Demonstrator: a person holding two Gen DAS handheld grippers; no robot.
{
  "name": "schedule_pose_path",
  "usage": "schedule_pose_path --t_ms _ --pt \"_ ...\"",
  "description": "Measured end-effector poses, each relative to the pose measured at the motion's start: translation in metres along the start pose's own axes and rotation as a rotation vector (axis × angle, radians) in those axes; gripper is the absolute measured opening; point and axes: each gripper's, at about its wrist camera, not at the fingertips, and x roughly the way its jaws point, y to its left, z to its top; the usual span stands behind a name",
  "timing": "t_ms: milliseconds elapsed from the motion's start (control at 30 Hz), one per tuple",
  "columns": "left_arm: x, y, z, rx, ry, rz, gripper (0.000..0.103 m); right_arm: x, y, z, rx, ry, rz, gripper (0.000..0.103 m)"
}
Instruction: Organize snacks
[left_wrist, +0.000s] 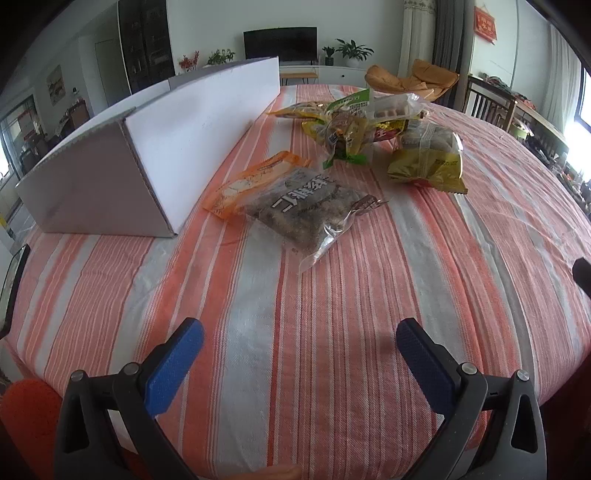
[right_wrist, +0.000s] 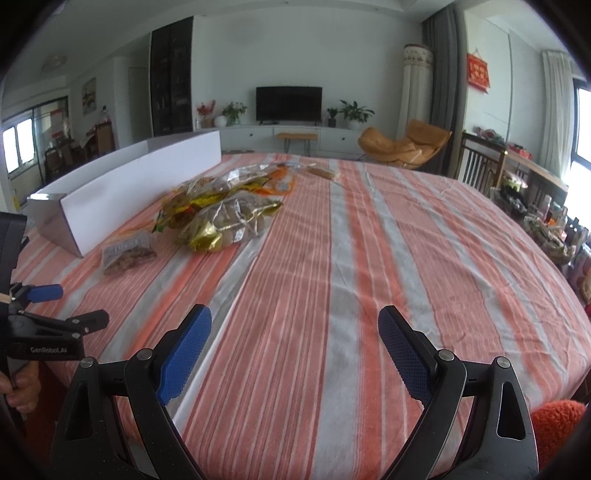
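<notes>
Both hand-held grippers (left_wrist: 300, 354) (right_wrist: 294, 345) gaping; snacks (left_wrist: 354, 147) well ahead.

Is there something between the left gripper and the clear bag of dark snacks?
Nothing visible. Between the open left gripper and the clear bag lies only bare striped tablecloth. The orange packet lies beyond it, toward the white box.

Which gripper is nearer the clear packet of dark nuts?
Left. The left gripper faces the nut packet just ahead; the right gripper sits farther off, to the packet's right.
</notes>
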Motion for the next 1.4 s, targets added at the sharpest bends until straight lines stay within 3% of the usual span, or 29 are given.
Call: schedule_pose_path --t_ms 533,967,1233,1400 --pt "0.000 0.005 -0.002 -0.011 0.005 -0.007 0.103 0.019 0.004 -0.012 -0.023 0.113 0.013 0.094" --pt "-0.007 0.002 -0.009 -0.033 0.010 0.016 0.103 0.034 -0.007 -0.018 0.032 0.186 0.026 0.094" --pt "-0.009 -0.001 -0.009 -0.071 0.067 0.039 0.103 0.040 -0.013 -0.024 0.038 0.203 0.033 0.094" --pt "-0.011 -0.005 -0.004 -0.102 0.130 -0.020 0.103 0.044 -0.012 -0.023 0.028 0.207 0.040 0.094"
